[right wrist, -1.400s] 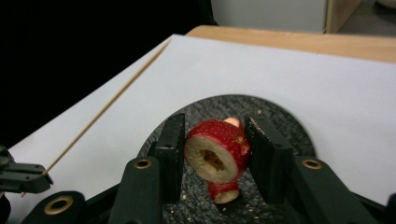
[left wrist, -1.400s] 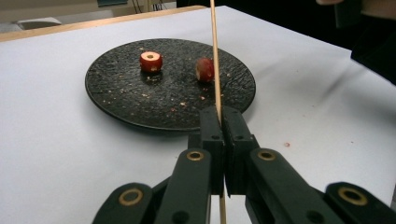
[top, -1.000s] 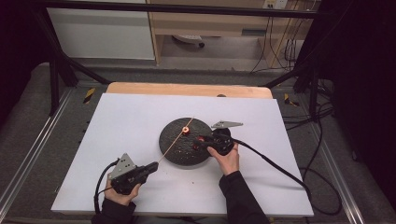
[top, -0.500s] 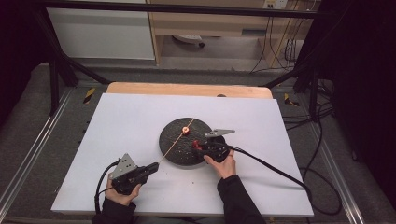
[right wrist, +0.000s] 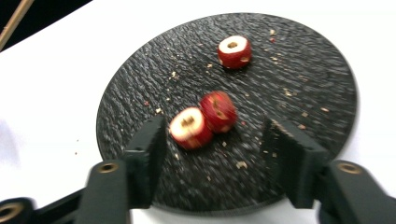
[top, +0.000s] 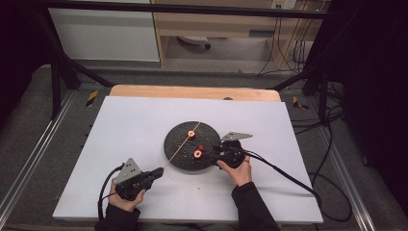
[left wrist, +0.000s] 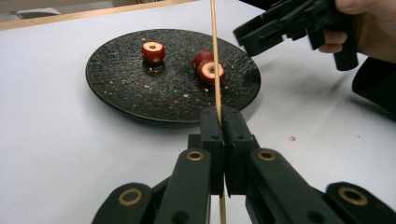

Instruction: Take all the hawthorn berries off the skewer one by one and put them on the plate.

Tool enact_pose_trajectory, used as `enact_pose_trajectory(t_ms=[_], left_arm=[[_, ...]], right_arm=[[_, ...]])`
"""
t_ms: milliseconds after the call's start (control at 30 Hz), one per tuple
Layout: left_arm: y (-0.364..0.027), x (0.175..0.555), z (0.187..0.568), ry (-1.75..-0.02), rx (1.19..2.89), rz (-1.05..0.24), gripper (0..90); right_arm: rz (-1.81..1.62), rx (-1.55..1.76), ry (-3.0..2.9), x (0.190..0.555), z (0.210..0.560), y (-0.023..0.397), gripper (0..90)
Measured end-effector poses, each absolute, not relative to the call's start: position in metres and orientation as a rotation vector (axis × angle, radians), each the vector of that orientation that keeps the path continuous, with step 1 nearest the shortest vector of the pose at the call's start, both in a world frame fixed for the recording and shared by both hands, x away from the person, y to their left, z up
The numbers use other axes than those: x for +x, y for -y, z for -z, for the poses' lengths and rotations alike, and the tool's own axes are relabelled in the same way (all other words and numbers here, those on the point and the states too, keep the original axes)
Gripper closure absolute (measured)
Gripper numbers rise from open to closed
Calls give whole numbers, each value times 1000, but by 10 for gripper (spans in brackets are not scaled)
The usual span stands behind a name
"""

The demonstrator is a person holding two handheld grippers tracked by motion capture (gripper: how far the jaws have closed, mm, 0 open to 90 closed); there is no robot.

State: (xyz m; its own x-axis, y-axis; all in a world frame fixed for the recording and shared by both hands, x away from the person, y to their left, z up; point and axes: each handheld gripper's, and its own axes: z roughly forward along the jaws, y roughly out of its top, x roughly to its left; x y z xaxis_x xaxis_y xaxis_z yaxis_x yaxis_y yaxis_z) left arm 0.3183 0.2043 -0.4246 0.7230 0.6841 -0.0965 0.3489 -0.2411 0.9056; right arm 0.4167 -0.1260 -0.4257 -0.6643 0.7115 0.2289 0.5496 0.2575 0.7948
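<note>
A black round plate (top: 179, 144) lies mid-table with three red fruit slices on it. One slice (right wrist: 234, 51) sits alone farther in; two slices (right wrist: 190, 127) (right wrist: 219, 111) touch each other. My right gripper (right wrist: 217, 135) is open at the plate's near right rim, and the touching pair lies just beyond its jaws. My left gripper (left wrist: 219, 126) is shut on a thin wooden skewer (left wrist: 215, 70) that reaches out over the plate (left wrist: 121, 88). In the high view the left gripper (top: 159, 172) sits at the front left and the right gripper (top: 212, 155) by the plate.
The white table top (top: 125, 125) has free room left and right of the plate. A wooden strip (top: 192, 91) runs along its far edge. Cables (top: 288, 173) trail from the right gripper across the right side. Crumbs dot the plate.
My right gripper has drawn back from over the plate toward its near right rim, uncovering the two touching slices. The left gripper and skewer have stayed put.
</note>
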Motion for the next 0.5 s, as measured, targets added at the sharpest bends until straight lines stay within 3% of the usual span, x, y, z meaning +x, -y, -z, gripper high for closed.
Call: enact_pose_trajectory(t_ms=[267, 500], left_arm=[[-203, 321, 423, -823, 1864, -387, 881], [-200, 324, 420, -839, 1875, -383, 881]], right_arm=[[-1356, 1169, -2325, 404, 428, 153, 127], [-1329, 1148, -2321, 395, 438, 175, 40]])
